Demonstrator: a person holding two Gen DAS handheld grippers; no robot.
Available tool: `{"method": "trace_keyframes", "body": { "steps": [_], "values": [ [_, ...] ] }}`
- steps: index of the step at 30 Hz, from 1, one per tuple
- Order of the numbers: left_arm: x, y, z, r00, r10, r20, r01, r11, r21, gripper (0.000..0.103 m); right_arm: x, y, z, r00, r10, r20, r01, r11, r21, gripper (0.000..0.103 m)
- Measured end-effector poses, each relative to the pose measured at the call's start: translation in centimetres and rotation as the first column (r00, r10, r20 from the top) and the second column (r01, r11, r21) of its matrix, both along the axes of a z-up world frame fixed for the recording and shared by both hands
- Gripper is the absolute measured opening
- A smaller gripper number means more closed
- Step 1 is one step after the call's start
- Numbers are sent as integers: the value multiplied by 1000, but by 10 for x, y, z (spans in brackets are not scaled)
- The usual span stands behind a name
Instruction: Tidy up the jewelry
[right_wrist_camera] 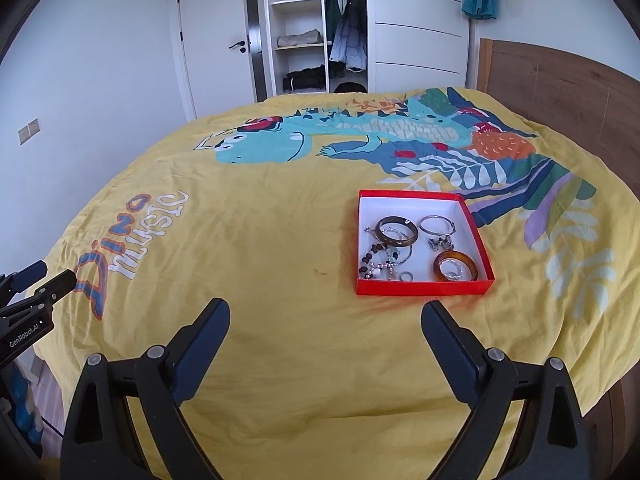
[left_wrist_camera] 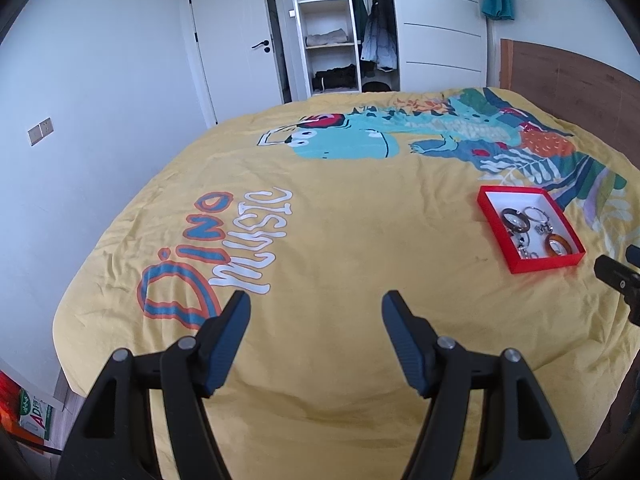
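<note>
From the left wrist, my left gripper (left_wrist_camera: 316, 306) stands wide and empty; the red box (left_wrist_camera: 546, 263) lies far right. From the right wrist, my right gripper (right_wrist_camera: 325, 314) is wide, empty; bangles (right_wrist_camera: 398, 231) and chains, seemingly all collected, sit boxed just ahead.

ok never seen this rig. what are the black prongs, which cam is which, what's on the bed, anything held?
No robot arm here: a person holds one hand-held gripper in each hand, each with a fisheye camera looking along its two fingers. The left wrist view shows the left hand-held gripper; the right wrist view shows the right hand-held gripper. Both are open and hold nothing. On the yellow dinosaur bedspread sits a red box with a dark bangle, an amber bangle, silver rings and a beaded piece tangled together.
</note>
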State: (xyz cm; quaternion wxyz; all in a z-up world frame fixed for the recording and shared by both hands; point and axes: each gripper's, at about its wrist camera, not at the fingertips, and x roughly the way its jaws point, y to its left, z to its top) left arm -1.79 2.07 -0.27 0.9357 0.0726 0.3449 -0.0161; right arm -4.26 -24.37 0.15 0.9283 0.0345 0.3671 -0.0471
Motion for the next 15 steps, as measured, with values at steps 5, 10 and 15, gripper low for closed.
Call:
{"method": "trace_keyframes", "body": {
  "steps": [5,10,15],
  "values": [
    [5,-1,-6,1000,4,-18,-4,1000,3,67,3,-2,-8,1000,-7,-18,7,1000,3,96],
    [9,-4,-13,999,-6,-40,6,1000,4,67,6,-4,-14,999,-9,-33,9,1000,4,96],
    [9,-7,-18,998,-18,-56,17,1000,-4,67,7,-5,-16,999,-8,-39,9,1000,2,96]
  ]
}}
